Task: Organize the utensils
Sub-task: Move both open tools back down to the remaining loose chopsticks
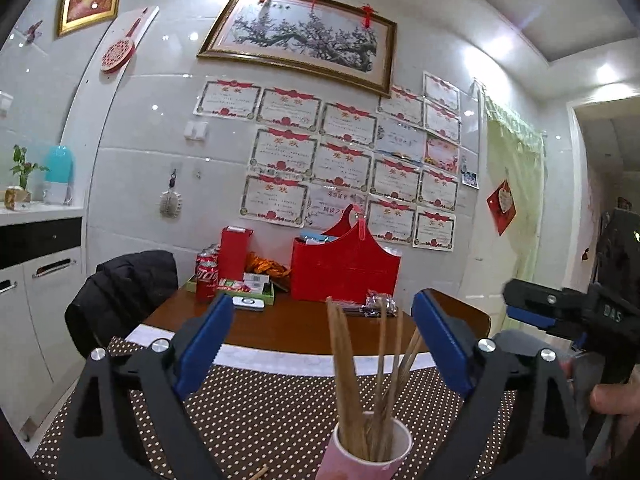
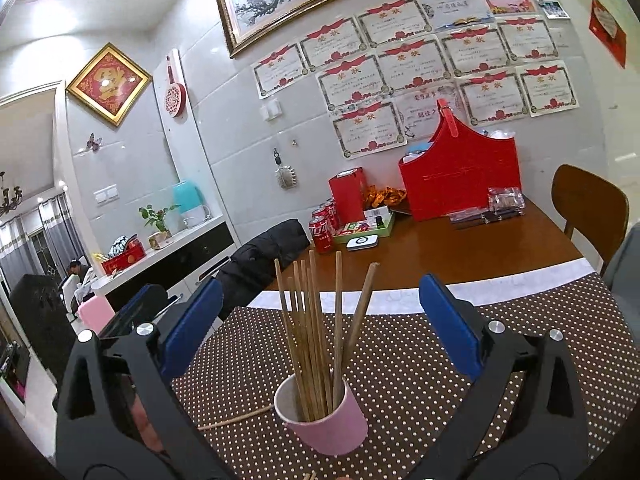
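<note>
Your left hand-held gripper [image 1: 322, 336], black triangular arms, blue ridged pads, silver screws, your right hand-held gripper [image 2: 320, 320] the same

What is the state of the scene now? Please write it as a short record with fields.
cup: pink cup upright on the dotted mat
chopsticks: bundle standing in the cup
loose chopstick: one lying on the mat beside the cup
left tongs: open, holding nothing
right tongs: open, holding nothing
table back: red basket, cans
</note>
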`<state>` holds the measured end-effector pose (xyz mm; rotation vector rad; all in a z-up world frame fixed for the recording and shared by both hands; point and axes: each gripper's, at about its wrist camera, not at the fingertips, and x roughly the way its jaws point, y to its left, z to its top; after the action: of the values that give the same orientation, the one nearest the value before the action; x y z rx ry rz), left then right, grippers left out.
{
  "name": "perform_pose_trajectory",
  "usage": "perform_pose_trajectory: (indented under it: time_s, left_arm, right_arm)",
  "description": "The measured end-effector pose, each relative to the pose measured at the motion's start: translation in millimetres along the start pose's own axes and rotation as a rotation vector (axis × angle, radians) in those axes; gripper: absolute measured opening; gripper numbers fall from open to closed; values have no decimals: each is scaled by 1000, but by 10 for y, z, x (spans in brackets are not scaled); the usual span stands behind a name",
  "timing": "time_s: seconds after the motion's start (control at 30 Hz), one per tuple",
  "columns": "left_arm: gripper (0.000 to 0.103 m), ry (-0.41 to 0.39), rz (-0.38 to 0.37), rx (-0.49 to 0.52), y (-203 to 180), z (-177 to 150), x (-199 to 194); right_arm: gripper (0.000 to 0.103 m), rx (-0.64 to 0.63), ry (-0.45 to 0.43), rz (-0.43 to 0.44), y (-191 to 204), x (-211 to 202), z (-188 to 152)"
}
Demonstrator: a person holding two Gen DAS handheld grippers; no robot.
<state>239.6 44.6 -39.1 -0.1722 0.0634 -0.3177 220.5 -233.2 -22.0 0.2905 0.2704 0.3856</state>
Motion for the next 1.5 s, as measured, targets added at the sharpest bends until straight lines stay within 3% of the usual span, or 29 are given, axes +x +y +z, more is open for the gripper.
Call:
perform_pose_trajectory:
  time_s: [0.23,0.63,0.83,1.33,1.4,1.47,1.5]
  left_arm:
    - [90,97,63,57,211,-174,-80]
    - [90,406,179,162,633,-815,22]
    - [90,573,216,278,739,-1186,257]
    - [89,889,170,377,1063,-1654,795]
    - [81,918,142,359,1083,-1636,835]
    - [57,966,82,313,1102,-1604,868]
    - [52,983,60,315,1075,-1596,873]
  right_arm:
    - [97,-27,80,-8,4,-45,-192]
    - [97,-4,338,-11,49,-48,-891]
    - [97,8,456,-10,53,-11,-1356]
    - [97,-32,625,-12,111,157,-1688]
    - [97,-48,674,-21,128,206,-1780]
    - [97,-66,705,-29,157,239,-1853]
    - [97,-72,718,-31,173,257,-1889]
